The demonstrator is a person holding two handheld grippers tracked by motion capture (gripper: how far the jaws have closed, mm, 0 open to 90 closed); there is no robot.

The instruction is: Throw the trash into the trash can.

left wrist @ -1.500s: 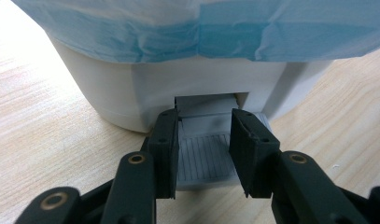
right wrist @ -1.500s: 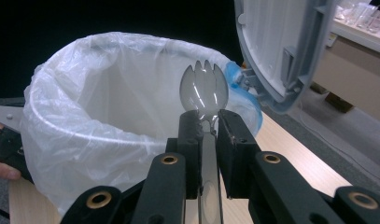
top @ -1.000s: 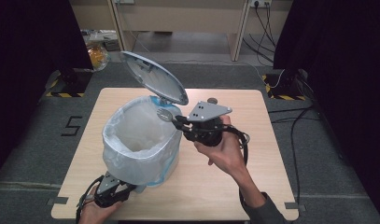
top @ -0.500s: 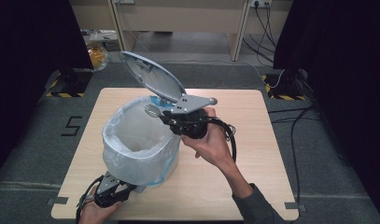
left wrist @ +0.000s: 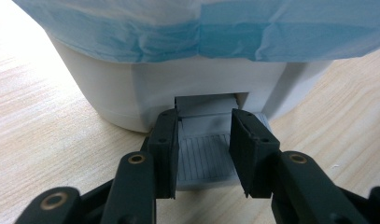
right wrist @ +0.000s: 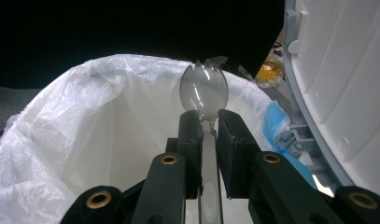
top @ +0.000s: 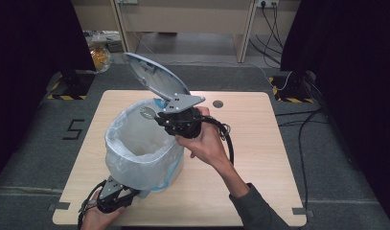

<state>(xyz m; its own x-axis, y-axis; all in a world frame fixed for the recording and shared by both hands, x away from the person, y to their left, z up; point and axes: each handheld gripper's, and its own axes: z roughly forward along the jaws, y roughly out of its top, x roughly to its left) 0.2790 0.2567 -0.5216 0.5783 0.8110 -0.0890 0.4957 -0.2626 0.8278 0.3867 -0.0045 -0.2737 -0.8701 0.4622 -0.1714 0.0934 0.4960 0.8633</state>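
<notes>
1. The bench (top: 259,158) is pale wood grain; dark grey carpet lies around it; yellow-black hazard tape marks the floor at 10 and 2 o'clock.
2. A "5" (top: 74,129) is marked on the floor at 9 o'clock.
3. The right tool (top: 156,116) is clenched on a clear plastic spork (right wrist: 204,95) above the lined pedal bin (top: 142,153), at the bin's 1 o'clock.
4. The left tool (left wrist: 200,140) is clamped on the bin's pedal (left wrist: 204,156), at 6 o'clock.
</notes>
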